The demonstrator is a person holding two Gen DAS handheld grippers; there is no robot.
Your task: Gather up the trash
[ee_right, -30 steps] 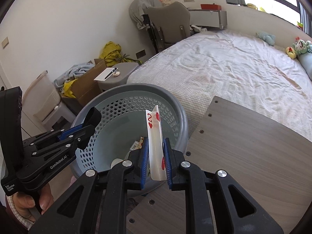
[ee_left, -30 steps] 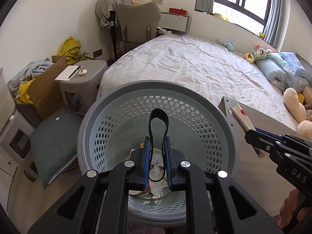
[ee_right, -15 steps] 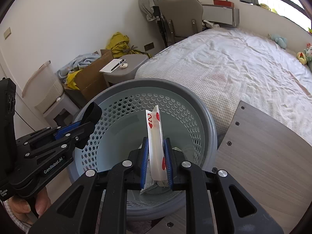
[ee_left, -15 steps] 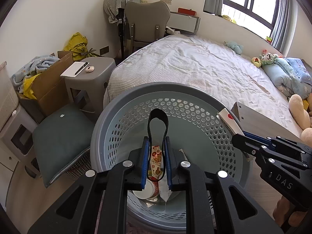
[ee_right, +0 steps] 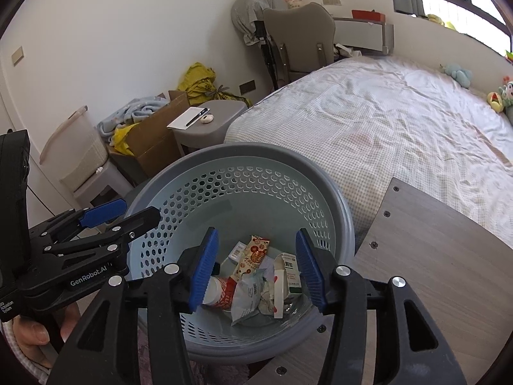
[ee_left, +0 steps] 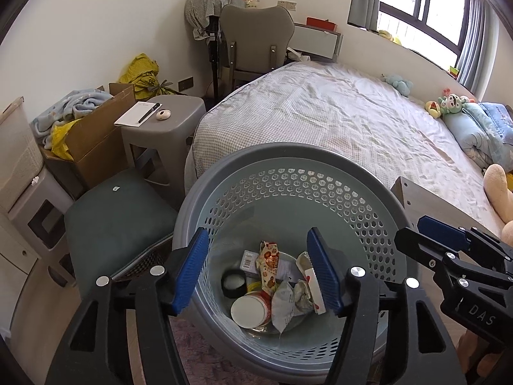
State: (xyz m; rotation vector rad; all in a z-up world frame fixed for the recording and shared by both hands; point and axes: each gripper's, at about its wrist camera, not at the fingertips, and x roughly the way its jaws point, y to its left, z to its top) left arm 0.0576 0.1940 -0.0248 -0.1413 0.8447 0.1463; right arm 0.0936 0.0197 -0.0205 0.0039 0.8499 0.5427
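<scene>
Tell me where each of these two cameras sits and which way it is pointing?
Left wrist: on the left gripper, looking down into the basket; its open fingers show, the right gripper at right.
Right wrist: on the right gripper, same aim; open fingers, the left gripper and a thumb at left.
Shared: basket, trash, bed.

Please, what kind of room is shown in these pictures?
Most likely a bedroom in a home: a wide bed fills it, soft toys lie near the pillow end, and a grey chair stands by the wall.

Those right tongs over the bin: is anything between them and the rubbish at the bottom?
No. In the right wrist view, the open right tongs hang above the trash in the basket; only air between.
</scene>
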